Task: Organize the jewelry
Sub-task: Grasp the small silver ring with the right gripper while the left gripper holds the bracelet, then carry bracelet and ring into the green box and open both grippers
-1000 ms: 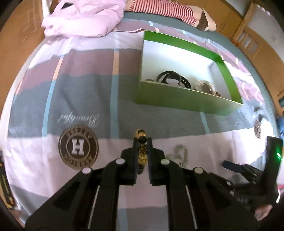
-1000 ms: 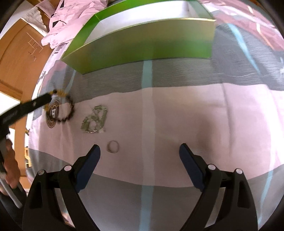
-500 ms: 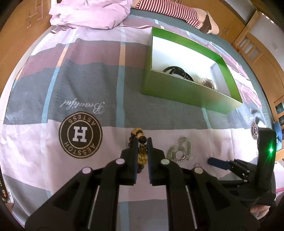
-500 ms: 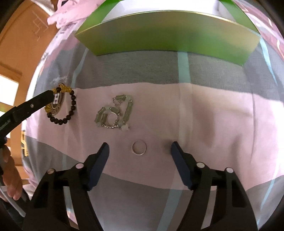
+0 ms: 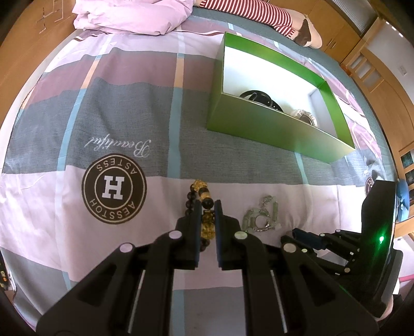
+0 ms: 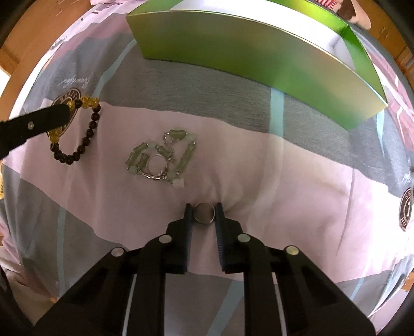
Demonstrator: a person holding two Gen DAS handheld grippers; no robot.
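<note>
My left gripper (image 5: 207, 204) is shut on a black-and-gold bead bracelet (image 5: 204, 200), which hangs above the bedspread; it also shows at the left of the right wrist view (image 6: 77, 131). My right gripper (image 6: 204, 209) is shut on a small silver ring (image 6: 204, 212) lying on the pink fabric. A pale green bead bracelet tangled with a silver ring (image 6: 161, 159) lies just beyond it, and shows in the left wrist view (image 5: 261, 215). The open green box (image 5: 271, 129) holds a black band (image 5: 258, 97) and a silver piece (image 5: 302, 116).
The bedspread (image 5: 129, 108) carries a round "H" logo (image 5: 113, 188). A crumpled pink quilt (image 5: 134, 15) and a striped-sleeved figure (image 5: 253, 13) lie at the far edge. Wooden furniture (image 5: 367, 62) stands at the right.
My right gripper moved left onto the silver ring and closed around it. My left gripper kept hold of the bead bracelet and drew back from the green box.
</note>
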